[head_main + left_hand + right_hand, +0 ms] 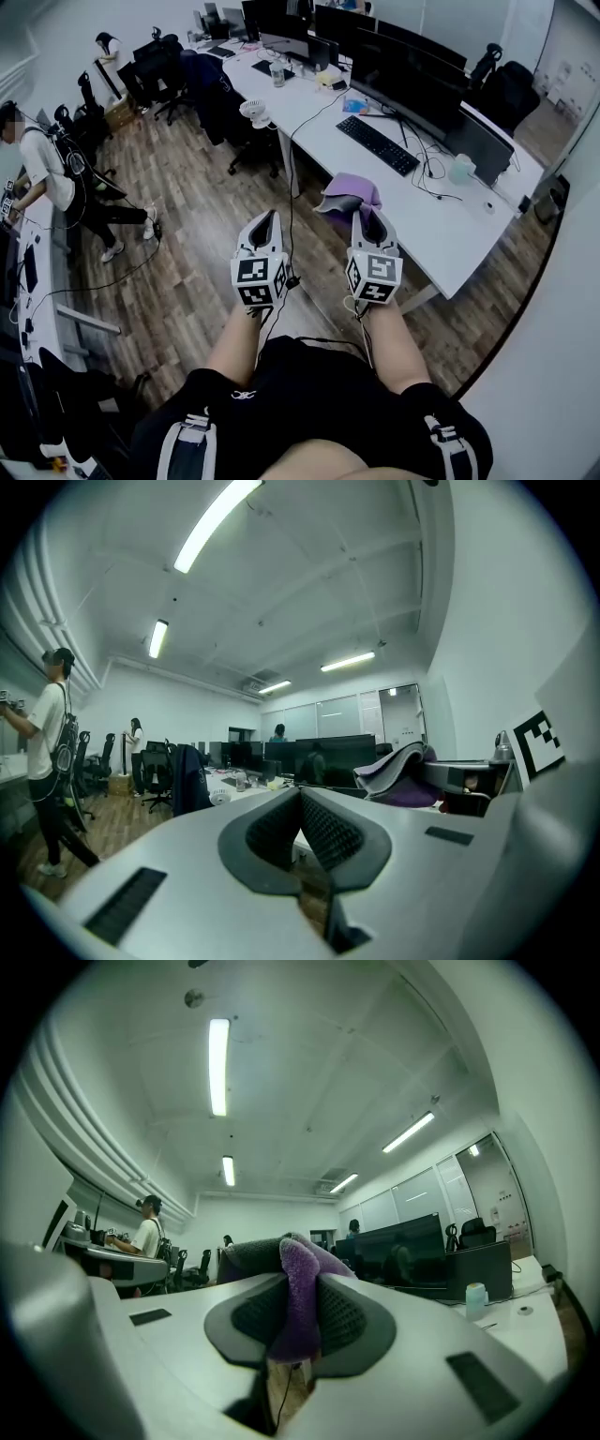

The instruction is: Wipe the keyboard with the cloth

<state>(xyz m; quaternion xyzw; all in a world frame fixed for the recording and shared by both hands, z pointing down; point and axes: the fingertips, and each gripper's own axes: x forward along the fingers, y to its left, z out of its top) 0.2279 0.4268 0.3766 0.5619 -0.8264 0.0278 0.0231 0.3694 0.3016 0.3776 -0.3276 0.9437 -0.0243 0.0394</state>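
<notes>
The left hand-held gripper (267, 225) has its jaws together with nothing between them; it hangs in the air over the wooden floor, just beside the right one. The right hand-held gripper (367, 220) has its jaws clamped on the cloth (353, 190), so the cloth is held aloft, short of the near edge of the table (441, 234) and not touching it. The cloth is purple on one face and grey on the other, with a fleecy nap. One fold runs down between the pads and the remainder bunches up above the jaw tips. It is judged to be light, soft and limp, so it will drape and shift under pressure but will not slip easily from ribbed pads. Grip it across a folded thickness, with a wad projecting past the tips, so that fabric and not the jaws meets the keys. Farther right and ahead, the keyboard (377, 144) lies flat on the white table in front of a row of monitors. It is black, slim and corded, and lies well apart from the cloth. Wiping is not yet under way.
</notes>
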